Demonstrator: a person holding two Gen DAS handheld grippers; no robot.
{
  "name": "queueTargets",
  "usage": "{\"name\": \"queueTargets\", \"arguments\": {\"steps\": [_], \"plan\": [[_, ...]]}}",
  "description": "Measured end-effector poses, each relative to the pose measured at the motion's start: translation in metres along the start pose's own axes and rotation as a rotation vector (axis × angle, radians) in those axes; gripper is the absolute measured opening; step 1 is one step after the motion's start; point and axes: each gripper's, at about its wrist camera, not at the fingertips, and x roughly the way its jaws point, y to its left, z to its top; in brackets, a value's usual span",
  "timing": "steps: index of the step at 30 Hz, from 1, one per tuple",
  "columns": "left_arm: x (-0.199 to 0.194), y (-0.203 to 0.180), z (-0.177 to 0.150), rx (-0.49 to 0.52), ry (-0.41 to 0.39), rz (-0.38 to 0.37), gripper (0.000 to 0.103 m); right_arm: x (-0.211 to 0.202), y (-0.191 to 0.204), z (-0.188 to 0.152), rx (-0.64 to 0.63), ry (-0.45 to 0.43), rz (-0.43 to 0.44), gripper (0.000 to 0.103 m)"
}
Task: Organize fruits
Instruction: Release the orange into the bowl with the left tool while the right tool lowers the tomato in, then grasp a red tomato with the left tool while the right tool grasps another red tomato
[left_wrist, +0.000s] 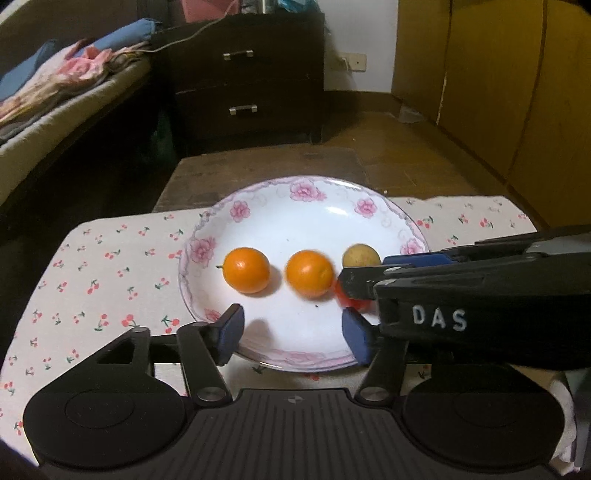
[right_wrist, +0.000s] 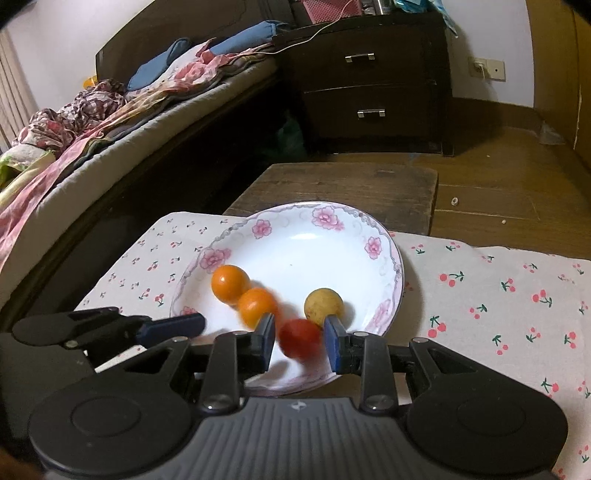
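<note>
The right gripper (right_wrist: 300, 341) is clasping a small red round fruit (right_wrist: 299, 338) over the flowered white plate (right_wrist: 388, 236); the left gripper (left_wrist: 291, 332), gaping empty, should be staying clear.

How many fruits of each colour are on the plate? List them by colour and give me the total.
Orange fruits: 2
Red fruit: 1
Yellow-brown fruit: 1
Total: 4, all on the flowered plate
</note>
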Motion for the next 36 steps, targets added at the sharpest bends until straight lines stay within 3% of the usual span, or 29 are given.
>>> {"name": "queueTargets", "arguments": {"steps": [17,36], "plan": [[-0.028,0.020,0.004,-0.065,-0.017,0.016,0.071,-0.034,-0.009,0.006,0.054,-0.078,-0.029,0.050],[-0.069,0.035,-0.025,-0.085,0.009,0.046,0.071,-0.067,0.012,-0.032,0.034,-0.016,0.008,0.051]]}}
